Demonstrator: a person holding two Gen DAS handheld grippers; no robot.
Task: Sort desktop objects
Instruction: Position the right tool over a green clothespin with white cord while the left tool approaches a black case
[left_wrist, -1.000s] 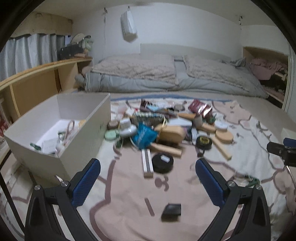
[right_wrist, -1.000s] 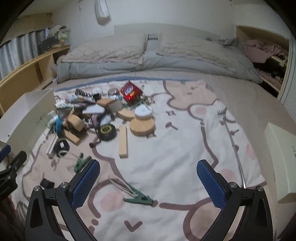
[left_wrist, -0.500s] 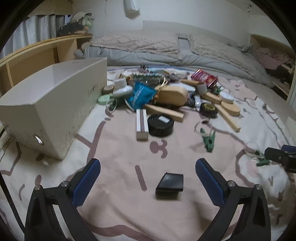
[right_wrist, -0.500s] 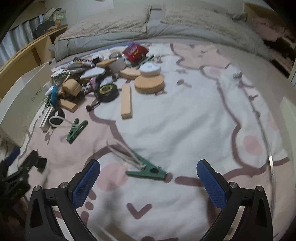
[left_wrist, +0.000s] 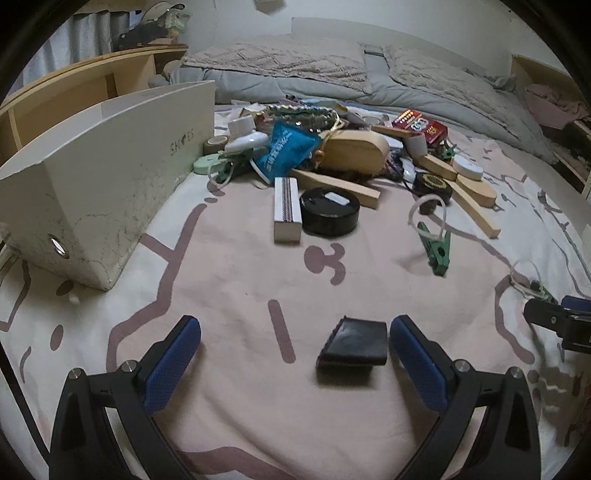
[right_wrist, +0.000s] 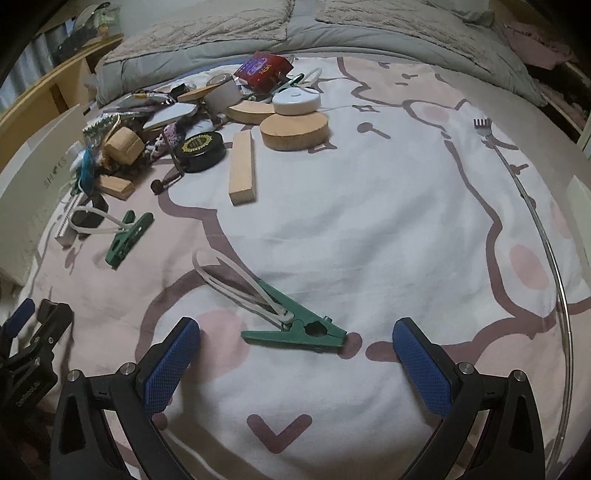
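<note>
A small black wallet-like case (left_wrist: 354, 343) lies on the pink sheet just inside my left gripper (left_wrist: 295, 354), close to its right finger; the gripper is open and low over the bed. My right gripper (right_wrist: 295, 354) is open too, and a green clip with a white cord loop (right_wrist: 295, 328) lies between its fingertips, untouched. A second green clip (right_wrist: 127, 236) (left_wrist: 437, 249) lies further off. The pile of mixed objects (left_wrist: 332, 155) sits beyond, with a black round tin (left_wrist: 328, 210) and a white striped box (left_wrist: 286, 208) at its near edge.
A white open cardboard box (left_wrist: 110, 184) stands at the left. Wooden blocks (right_wrist: 242, 168), a cork disc (right_wrist: 293, 129) and a tape measure (right_wrist: 201, 147) lie around the pile. A long metal back scratcher (right_wrist: 517, 177) runs along the right. Grey bedding (left_wrist: 369, 70) lies behind.
Both grippers have dropped lower and moved forward. The black case now sits between the left fingers, and the green clip between the right fingers. Neither has shut.
</note>
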